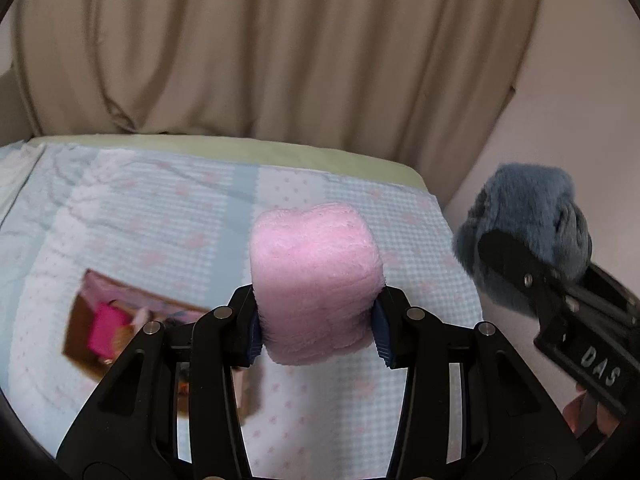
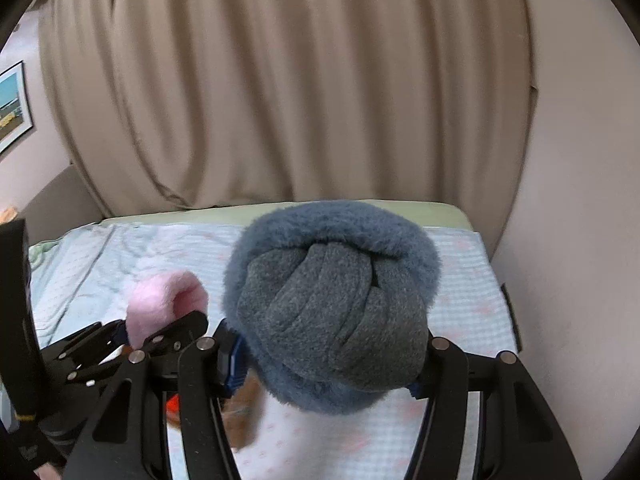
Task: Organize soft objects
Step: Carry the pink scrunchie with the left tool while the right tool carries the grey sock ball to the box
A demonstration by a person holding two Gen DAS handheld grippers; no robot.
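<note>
- Two soft bundles were held up over the bed (image 1: 120, 208), one in each gripper, both well clear of the patterned blanket (image 2: 464, 280).
- The left gripper (image 1: 318, 330) had its jaws partly closed, pressing the sides of a pink rolled bundle (image 1: 316, 280) that stood upright between them.
- The right gripper (image 2: 326, 354) gripped a grey-blue fuzzy bundle (image 2: 332, 308), rounder and wider, just right of the pink one.
- The open cardboard box (image 1: 96, 320) lay below and to the near left, nearer the left gripper; judged the likely drop point.
- The box was blurred and partly hidden behind the grippers; its contents could not be made out beyond something bright pink.
</note>
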